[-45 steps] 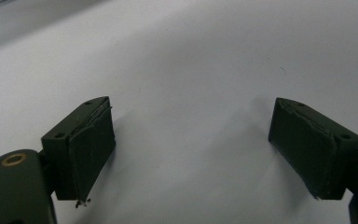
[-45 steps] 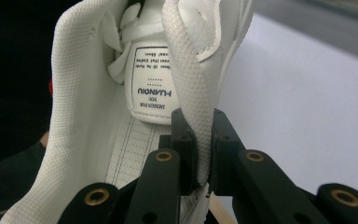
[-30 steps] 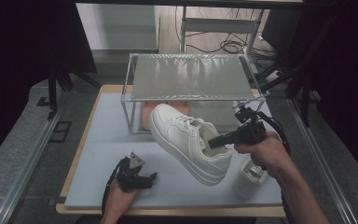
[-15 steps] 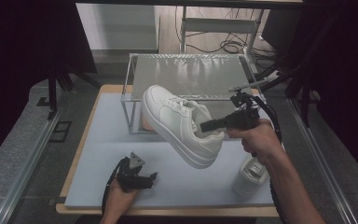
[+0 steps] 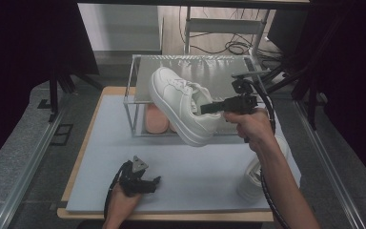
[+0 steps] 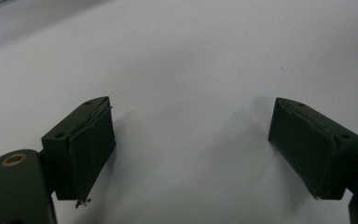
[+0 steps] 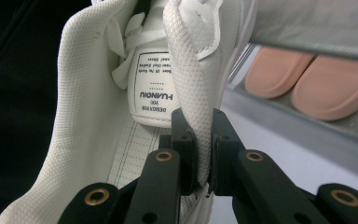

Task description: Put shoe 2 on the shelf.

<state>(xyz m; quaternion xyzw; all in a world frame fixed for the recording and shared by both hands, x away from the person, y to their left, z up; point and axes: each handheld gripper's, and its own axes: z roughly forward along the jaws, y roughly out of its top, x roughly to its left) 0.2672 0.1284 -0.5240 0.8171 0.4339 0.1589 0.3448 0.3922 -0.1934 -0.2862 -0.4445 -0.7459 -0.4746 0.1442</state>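
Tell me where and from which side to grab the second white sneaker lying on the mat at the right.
Take the second sneaker by its collar wall, coming from above on the open-mouth side. That thin padded edge fits between closed jaws, as the right gripper shows pinching the lifted sneaker. The forearm partly hides it, so its exact pose is unclear.

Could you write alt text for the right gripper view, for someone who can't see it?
Two black tongs pinch the padded collar edge of a white sneaker, whose inside tongue label faces the camera. To the right, a pair of pink slippers lies under a metal rack shelf.
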